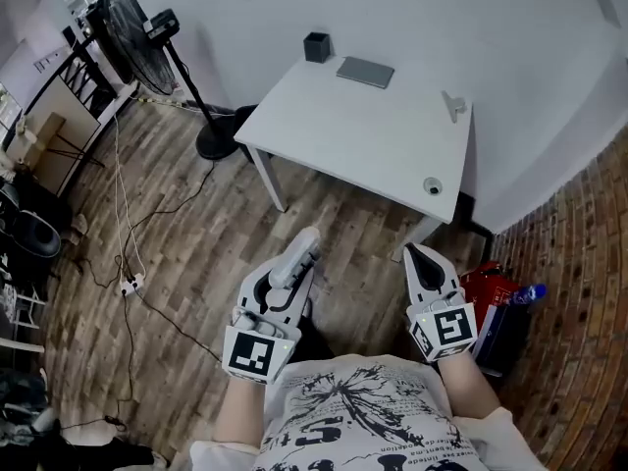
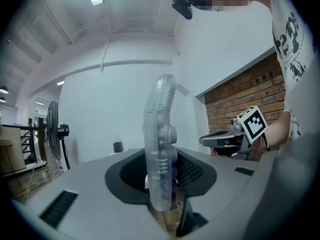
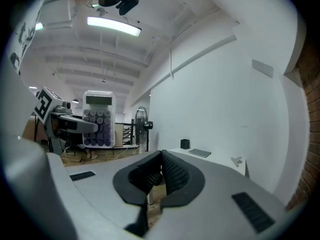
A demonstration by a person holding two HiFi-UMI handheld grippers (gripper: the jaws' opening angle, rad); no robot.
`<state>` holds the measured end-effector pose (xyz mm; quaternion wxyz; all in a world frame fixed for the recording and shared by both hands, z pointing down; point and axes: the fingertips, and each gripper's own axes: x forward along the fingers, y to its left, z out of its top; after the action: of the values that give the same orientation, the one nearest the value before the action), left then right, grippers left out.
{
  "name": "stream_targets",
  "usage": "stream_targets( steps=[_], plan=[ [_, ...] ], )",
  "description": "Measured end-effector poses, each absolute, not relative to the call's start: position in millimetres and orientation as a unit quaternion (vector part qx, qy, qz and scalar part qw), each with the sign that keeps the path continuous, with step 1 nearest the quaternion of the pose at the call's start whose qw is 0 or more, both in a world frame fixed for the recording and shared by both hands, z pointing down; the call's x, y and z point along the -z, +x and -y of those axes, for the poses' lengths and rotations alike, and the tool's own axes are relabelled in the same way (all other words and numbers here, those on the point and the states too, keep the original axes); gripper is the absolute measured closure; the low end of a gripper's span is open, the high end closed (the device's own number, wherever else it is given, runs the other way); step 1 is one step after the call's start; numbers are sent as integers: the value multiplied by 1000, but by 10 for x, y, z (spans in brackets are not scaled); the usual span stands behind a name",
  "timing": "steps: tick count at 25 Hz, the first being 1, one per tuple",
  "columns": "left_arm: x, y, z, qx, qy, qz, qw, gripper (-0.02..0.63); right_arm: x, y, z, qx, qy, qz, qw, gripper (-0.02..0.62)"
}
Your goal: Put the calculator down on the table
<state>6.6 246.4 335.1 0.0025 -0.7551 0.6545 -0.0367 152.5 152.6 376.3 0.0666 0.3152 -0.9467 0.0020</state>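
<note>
Far left: standing fan (image 1: 128, 32) on the wooden floor (image 1: 196, 253), cables trailing beside it. Left gripper (image 1: 285, 285) is low in the head view, in front of the person's torso. Its fingers are partly closed and clamped on the calculator (image 2: 160, 139), which stands upright and edge-on between them. It has a clear casing and rows of purple keys that face the right gripper. The calculator is in the air over the floor, well short of the white counter (image 1: 373, 135). At the counter's far edge sit a dark cup (image 1: 316, 46) and, just beside it, a flat grey slab (image 1: 365, 71). Right gripper (image 1: 424, 263) is level with the left one. Its fingers are pressed together with nothing between them. Far right: red object (image 1: 491, 287) on the floor.
</note>
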Motion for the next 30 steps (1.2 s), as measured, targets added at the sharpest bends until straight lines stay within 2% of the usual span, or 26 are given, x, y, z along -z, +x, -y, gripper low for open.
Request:
stream_targets(
  steps=[9,13,23,30],
  plan=[
    [-3267,-1372,-1508,24,-803,-595,7,462,-3668,172,-787,11,377,922,89,581],
    [-3290,-1794,-1140,32,-821,-570,2,462,-3647,-231,-514,13,401,911,97,581],
    [-3672,-2073,-235,46,-847,-529,-37,462,-3914,-572,273,-8,426,897,118,580],
    [-3869,-2060,788,76,-852,-515,-59,462,-4070,-579,1316,-20,428,896,118,580]
  ],
)
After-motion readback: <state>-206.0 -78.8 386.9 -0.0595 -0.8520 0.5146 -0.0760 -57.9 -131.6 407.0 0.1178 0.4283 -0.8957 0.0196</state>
